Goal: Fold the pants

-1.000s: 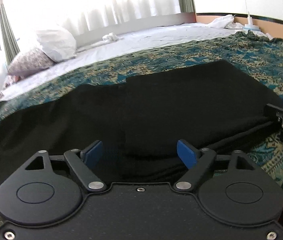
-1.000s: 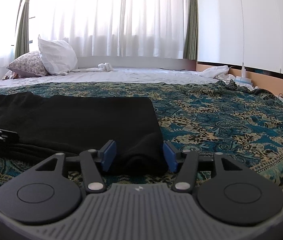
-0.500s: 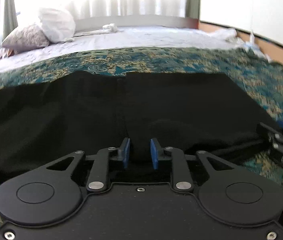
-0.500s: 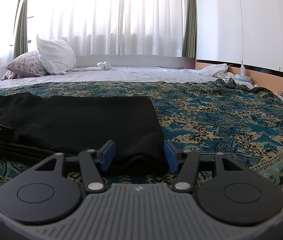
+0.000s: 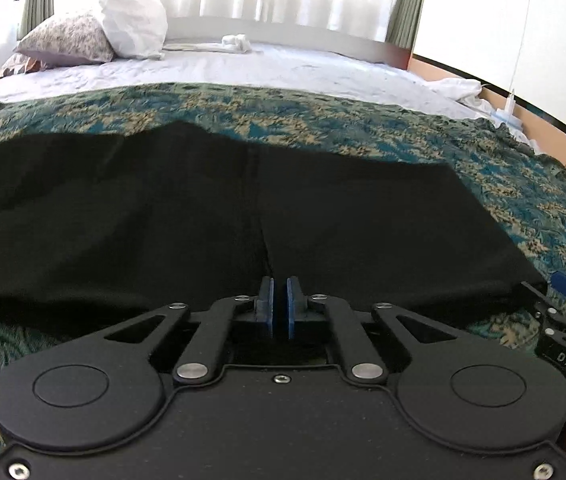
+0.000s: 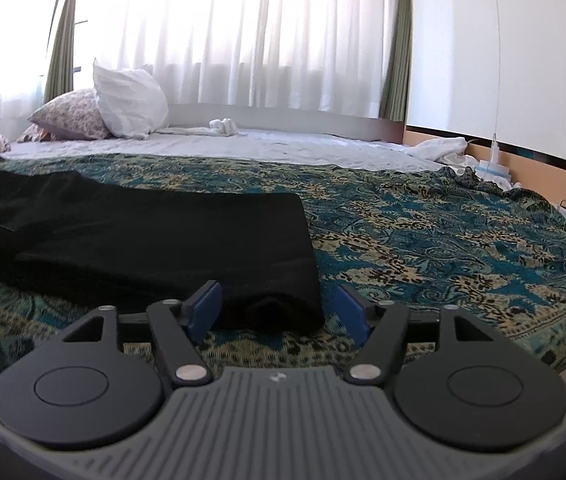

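- The black pants (image 5: 211, 216) lie flat on the patterned bedspread (image 6: 423, 240), near its front edge.
- The left gripper (image 5: 279, 308) is closed on the pants' near edge, at the middle seam.
- The right gripper (image 6: 279, 310) stands open around the pants' end corner, not yet pinching.
- The step seems to be taking hold; next, I think, the right must close before any lifting.

The bed (image 6: 323, 148) carries a teal patterned bedspread (image 6: 443, 240); black pants (image 5: 243, 216) lie along its near edge, and two pillows (image 6: 123, 108) sit at the far-left corner.
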Demonstrator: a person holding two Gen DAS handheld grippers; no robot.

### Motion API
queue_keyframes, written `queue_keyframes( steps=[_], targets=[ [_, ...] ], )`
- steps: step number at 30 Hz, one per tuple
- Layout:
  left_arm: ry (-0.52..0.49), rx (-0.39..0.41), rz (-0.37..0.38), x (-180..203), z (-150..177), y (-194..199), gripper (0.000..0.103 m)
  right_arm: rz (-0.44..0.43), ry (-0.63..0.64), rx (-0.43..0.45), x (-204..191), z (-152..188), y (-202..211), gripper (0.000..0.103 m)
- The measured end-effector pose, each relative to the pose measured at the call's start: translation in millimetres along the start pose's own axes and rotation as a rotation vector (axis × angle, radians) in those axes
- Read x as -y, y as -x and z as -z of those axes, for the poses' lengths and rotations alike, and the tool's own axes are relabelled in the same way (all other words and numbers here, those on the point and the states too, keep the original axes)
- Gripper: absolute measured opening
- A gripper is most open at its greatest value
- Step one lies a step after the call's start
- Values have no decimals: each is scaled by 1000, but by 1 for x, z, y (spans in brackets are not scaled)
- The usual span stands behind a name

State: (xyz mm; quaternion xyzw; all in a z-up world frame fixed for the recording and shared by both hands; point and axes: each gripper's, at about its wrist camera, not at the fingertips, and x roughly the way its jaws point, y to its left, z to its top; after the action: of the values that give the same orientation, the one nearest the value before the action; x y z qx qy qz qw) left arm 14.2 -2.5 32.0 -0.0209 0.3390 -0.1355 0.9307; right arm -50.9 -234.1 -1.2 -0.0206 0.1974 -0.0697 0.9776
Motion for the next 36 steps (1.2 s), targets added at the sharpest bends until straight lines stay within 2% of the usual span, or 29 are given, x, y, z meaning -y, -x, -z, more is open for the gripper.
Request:
queue_keyframes(
  steps=[5,7,8,9,11,13,16,17,18,19,21,26,30,36],
  targets=[
    [83,-8,17,-11,-5,5,19,6,26,-18,3,3,4,79],
    [131,-16,59,-17,-9,6,34,7,26,-22,5,4,6,80],
    [162,-24,90,-22,-11,4,50,11,27,-26,7,4,6,80],
    [193,-33,108,-25,-12,2,61,14,28,-28,8,4,6,80],
    [269,-64,149,-32,-14,-8,64,19,24,-30,9,6,6,80],
    [348,-78,169,-36,-14,-17,63,21,17,-30,9,6,6,80],
    [388,-79,181,-35,-15,-26,57,22,18,-25,8,5,6,80],
    [388,-81,169,-32,-15,-27,40,21,20,-23,7,5,7,80],
    [377,-89,150,-30,-15,-30,17,21,24,-21,6,6,7,80],
    [363,-94,141,-28,-15,-32,14,22,28,-20,6,6,6,80],
    [357,-75,135,-25,-15,-31,10,25,37,-20,5,7,6,80],
    [321,-27,116,-22,-25,-21,10,69,94,-20,6,7,2,82],
    [276,-22,62,-22,-28,-21,10,98,60,-46,19,2,-5,82],
    [235,-26,-15,-28,-19,-22,10,86,66,-59,21,2,-6,83]
  ],
)
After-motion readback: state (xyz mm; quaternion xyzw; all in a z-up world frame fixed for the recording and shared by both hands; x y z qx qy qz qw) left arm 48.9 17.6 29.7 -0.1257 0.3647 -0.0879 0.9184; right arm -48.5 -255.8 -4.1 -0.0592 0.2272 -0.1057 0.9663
